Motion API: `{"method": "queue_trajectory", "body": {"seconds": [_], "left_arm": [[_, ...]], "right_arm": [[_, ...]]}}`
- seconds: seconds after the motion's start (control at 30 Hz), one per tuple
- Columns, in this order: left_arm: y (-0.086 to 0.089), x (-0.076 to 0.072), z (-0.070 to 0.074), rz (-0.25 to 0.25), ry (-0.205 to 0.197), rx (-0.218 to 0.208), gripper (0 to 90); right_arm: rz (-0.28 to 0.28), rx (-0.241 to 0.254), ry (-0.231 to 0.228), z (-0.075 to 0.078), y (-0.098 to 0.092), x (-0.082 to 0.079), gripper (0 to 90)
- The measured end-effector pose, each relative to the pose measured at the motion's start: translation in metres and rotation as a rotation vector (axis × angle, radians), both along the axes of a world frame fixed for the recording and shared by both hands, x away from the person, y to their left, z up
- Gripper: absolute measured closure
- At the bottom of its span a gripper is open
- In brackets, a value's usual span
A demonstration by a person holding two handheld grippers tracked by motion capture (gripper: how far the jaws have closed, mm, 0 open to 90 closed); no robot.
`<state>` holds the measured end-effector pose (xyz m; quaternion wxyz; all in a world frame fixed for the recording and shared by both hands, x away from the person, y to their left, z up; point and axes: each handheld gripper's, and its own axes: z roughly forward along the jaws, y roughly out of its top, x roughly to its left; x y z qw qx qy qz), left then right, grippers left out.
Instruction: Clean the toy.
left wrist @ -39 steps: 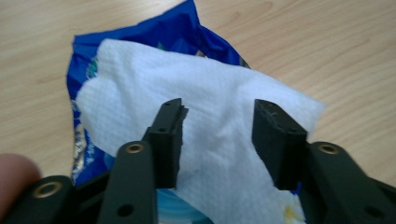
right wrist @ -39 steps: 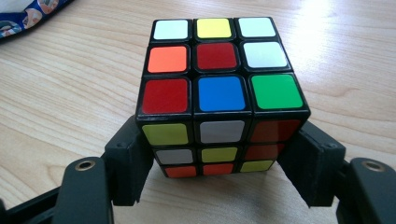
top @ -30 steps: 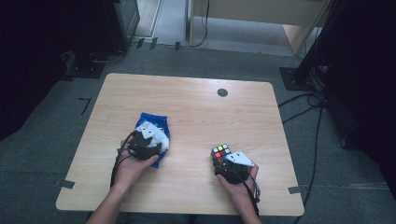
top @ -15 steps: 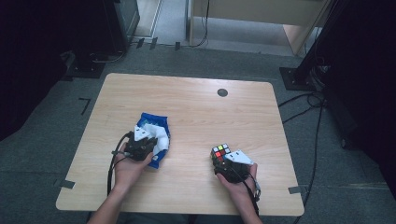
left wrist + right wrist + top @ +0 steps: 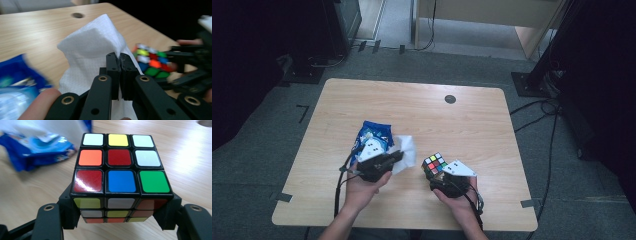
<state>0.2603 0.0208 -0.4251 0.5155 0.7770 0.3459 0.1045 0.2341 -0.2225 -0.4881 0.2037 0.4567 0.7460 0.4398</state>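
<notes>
My left gripper (image 5: 120,56) is shut on a white wet wipe (image 5: 92,47), which stands up crumpled above the jaws. In the high view the left gripper (image 5: 398,156) holds the wipe (image 5: 407,149) just right of a blue wipes pack (image 5: 371,135) on the table. My right gripper (image 5: 117,211) is shut on a Rubik's cube (image 5: 120,165), its jaws pressing the cube's two sides. The cube (image 5: 435,165) sits in the right gripper (image 5: 438,172) near the table's front, close to the wipe. The cube (image 5: 152,62) also appears blurred beyond the wipe in the left gripper view.
The wooden table (image 5: 422,112) has a round cable hole (image 5: 450,99) at the back right. Dark stands and cables ring the table on the grey floor. The blue pack (image 5: 37,147) lies left of the cube in the right gripper view.
The left gripper has lifted and moved right off the blue pack, pulling a white wipe out with it. The right gripper with the cube has risen slightly.
</notes>
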Motion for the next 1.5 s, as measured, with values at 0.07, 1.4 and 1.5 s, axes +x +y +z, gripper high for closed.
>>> {"method": "queue_trajectory", "body": {"seconds": [0.07,1.4,1.5], "left_arm": [[-0.018,-0.009,-0.002,-0.061,-0.014,0.02,87.7],[-0.033,-0.009,-0.021,-0.03,-0.039,0.051,87.1],[-0.018,0.003,-0.028,0.034,-0.02,0.067,87.0]], "right_arm": [[0.033,0.0,-0.003,0.004,0.007,-0.003,34.4],[0.123,-0.121,-0.061,0.006,0.035,-0.022,34.7],[0.113,-0.123,-0.076,0.007,0.033,-0.023,34.7]]}}
